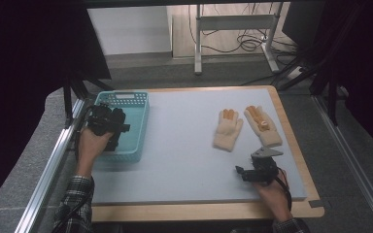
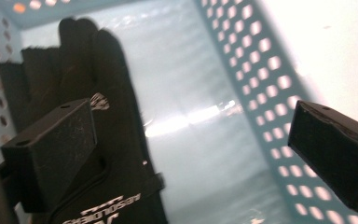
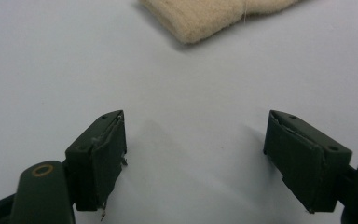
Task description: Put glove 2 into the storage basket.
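Observation:
A black glove (image 2: 102,93) with white lettering lies inside a teal perforated basket (image 1: 144,119) at the table's left. My left gripper (image 1: 116,130) hangs over the basket, held by a hand. In the left gripper view its jaws stand wide apart, so the left gripper (image 2: 191,149) is open; one jaw is above the glove, the other near the basket wall (image 2: 261,70). Two cream knitted gloves (image 1: 228,130) (image 1: 263,125) lie flat at the right. My right gripper (image 1: 262,162) sits just below them, and the right gripper (image 3: 203,158) is open and empty, with a cream cuff (image 3: 214,16) ahead of it.
A pale grey mat (image 1: 184,145) covers the wooden table, with open mat between the basket and the cream gloves. A metal rail (image 1: 53,160) runs along the left side. A desk frame with cables (image 1: 233,43) stands on the floor beyond.

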The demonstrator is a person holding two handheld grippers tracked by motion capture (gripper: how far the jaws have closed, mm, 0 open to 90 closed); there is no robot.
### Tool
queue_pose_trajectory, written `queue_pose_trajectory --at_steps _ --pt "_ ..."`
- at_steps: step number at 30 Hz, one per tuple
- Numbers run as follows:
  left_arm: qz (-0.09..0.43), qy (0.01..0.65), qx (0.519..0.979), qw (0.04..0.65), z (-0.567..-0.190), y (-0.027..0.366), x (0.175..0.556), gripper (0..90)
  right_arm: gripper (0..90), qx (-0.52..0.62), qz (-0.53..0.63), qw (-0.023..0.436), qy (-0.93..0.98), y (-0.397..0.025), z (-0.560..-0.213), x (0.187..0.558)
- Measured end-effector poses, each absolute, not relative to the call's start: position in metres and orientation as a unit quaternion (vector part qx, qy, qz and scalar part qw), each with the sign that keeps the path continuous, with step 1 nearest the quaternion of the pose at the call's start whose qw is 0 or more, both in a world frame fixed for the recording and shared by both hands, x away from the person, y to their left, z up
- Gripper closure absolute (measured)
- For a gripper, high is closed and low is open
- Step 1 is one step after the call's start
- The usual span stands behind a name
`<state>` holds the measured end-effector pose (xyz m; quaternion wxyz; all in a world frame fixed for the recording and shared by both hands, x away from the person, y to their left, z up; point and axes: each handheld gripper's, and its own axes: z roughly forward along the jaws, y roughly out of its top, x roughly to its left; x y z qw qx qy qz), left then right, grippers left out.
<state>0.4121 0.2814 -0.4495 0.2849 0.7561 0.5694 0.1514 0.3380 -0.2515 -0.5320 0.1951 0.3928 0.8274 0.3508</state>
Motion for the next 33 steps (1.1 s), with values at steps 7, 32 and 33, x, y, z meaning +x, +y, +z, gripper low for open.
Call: queue_pose_trajectory --at_steps 7,32,33 --pt "0.162 0.541 0.764 0.313 -0.442 0.263 0.404 0.0 20.4 0.393 0.351 0.195 0.828 -0.251 -0.532 0.338" --pt "0.179 0.403 0.811 0.384 -0.446 0.166 0.356 0.0 20.4 0.393 0.351 0.195 0.827 -0.251 -0.532 0.338" --pt "0.178 0.399 0.812 0.386 -0.448 0.164 0.354 0.0 20.4 0.393 0.351 0.195 0.827 -0.251 -0.532 0.338"
